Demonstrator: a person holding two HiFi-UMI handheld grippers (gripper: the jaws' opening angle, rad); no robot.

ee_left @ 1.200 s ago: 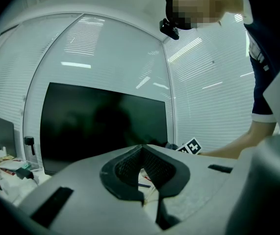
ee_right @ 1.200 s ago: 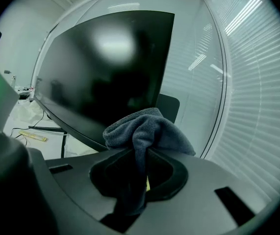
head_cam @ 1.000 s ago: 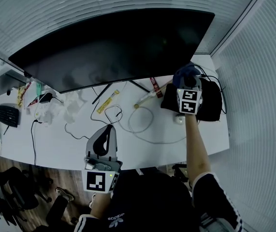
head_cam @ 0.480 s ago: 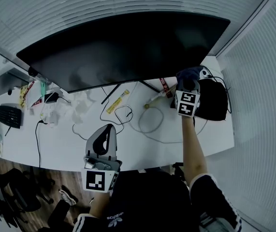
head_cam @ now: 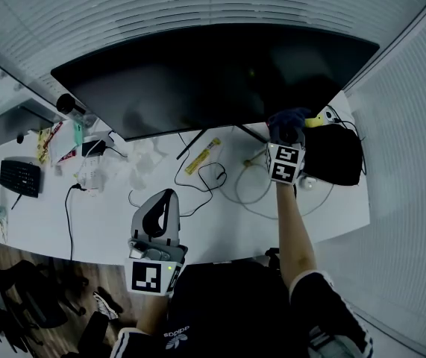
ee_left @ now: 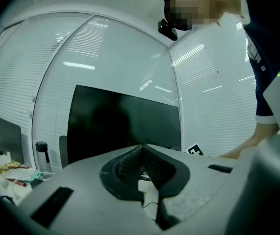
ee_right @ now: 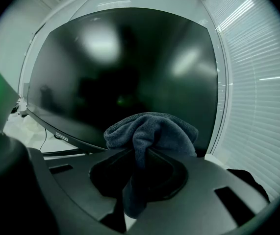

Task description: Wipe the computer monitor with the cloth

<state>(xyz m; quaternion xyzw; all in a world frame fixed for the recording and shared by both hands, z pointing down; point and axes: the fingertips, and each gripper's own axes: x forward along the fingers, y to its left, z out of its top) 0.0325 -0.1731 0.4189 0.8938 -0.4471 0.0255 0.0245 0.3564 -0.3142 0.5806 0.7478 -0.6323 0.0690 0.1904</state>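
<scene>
The cloth is clamped in the right gripper, near the computer monitor at its 4 o'clock corner. The left gripper, at 7 o'clock, is closed on nothing. Wiping seems about to start: the cloth must next be pressed to the screen and swept across.

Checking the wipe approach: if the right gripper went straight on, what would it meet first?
Likely the monitor screen, its gripped cloth touching first; the gap is hard to judge.
</scene>
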